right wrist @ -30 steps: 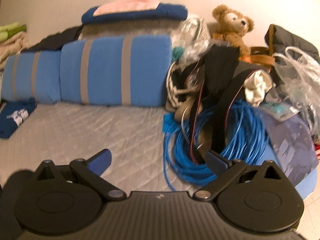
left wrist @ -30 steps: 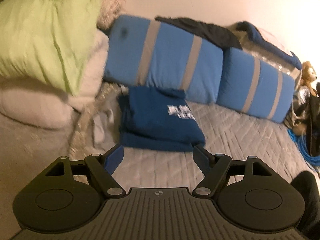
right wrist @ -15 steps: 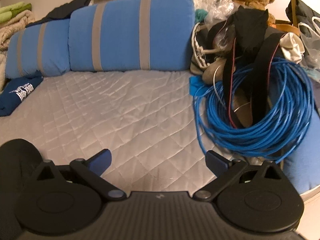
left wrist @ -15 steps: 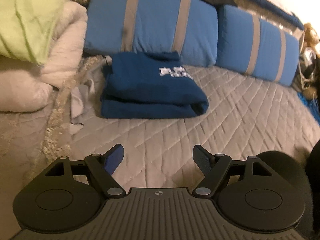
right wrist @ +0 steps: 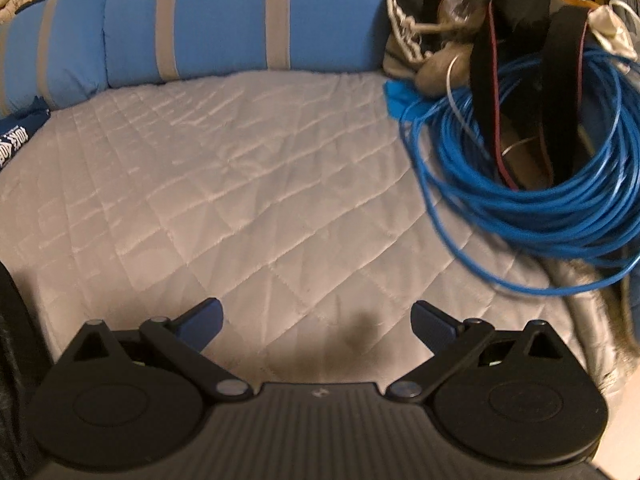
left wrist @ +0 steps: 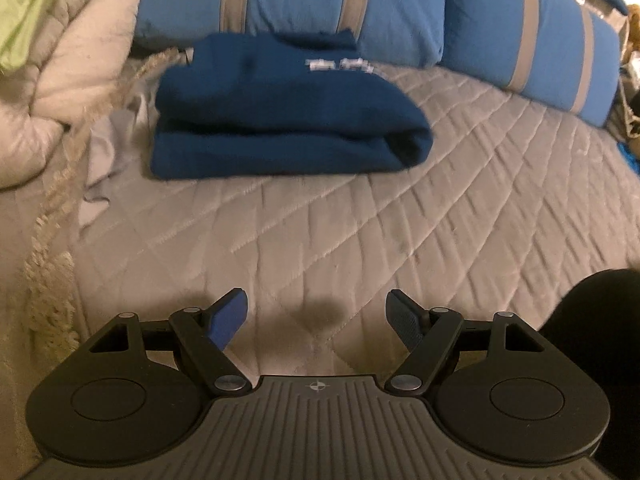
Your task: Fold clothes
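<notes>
1. The left gripper point(left wrist: 316, 322) hangs low over the grey quilted bedspread point(left wrist: 460, 184), its blue-padded fingers point(left wrist: 226, 322) spread wide with nothing between them.
2. The right gripper point(right wrist: 316, 324) is just above the same bedspread point(right wrist: 224, 184), its fingers also set wide apart and empty.
3. A folded navy sweatshirt point(left wrist: 276, 116) with white lettering lies flat on the bedspread near the far edge, well ahead of the left gripper and apart from it; the fold's thick rolled end faces right.
4. In the right wrist view only a corner of that navy sweatshirt point(right wrist: 18, 140) shows at the left edge, its white print partly readable.
5. Two blue bolster pillows with grey stripes point(left wrist: 292, 4) line the far edge of the bed, and the sweatshirt's back rests against the left one.
6. A cream comforter point(left wrist: 52, 80) is bunched at the far left corner, with a patch of light green fabric point(left wrist: 20, 12) above it.
7. A fringed off-white throw point(left wrist: 48, 276) runs along the left edge of the bed.
8. At the right side of the bed, a coil of bright blue cable point(right wrist: 532, 184) lies on the bedspread, with black straps point(right wrist: 486, 92) draped through it and a jumble of other items behind.
</notes>
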The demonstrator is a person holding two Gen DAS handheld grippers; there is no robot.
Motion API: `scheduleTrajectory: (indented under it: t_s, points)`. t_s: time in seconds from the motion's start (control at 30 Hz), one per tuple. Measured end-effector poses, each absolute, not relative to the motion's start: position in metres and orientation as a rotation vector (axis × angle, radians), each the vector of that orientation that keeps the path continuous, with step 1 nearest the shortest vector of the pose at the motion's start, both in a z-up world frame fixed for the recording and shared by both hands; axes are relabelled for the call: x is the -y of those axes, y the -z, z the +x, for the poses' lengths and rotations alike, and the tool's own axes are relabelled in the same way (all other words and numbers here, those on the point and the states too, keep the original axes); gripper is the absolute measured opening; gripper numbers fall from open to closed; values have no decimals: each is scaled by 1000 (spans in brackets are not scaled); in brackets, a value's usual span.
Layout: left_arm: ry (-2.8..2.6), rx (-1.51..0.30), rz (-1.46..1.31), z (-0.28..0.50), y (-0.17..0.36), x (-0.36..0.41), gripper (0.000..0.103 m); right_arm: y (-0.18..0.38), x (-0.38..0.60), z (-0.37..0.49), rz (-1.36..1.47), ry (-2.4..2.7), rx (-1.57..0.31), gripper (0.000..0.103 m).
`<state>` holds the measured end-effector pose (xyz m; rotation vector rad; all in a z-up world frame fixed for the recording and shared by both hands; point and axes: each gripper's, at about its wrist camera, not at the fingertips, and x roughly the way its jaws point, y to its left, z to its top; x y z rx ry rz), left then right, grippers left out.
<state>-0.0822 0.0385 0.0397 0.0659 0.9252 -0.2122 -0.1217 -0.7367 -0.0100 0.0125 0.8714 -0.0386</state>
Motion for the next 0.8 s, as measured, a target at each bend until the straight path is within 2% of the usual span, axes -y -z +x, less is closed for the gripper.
scheduleTrajectory:
  t_s: [0.13, 0.33, 0.4, 0.8]
  points:
    - [196, -950, 66, -76, -21, -37, 78, 27, 729, -117, 3, 39, -891, 103]
    - [177, -913, 77, -74, -15, -32, 94, 38, 725, -112, 17, 59, -852, 103]
    - [168, -909, 80, -71, -13, -30, 103, 40, 725, -109, 25, 68, -839, 103]
    - [138, -887, 95, -48, -9, -20, 103, 48, 722, -78, 63, 137, -770, 103]
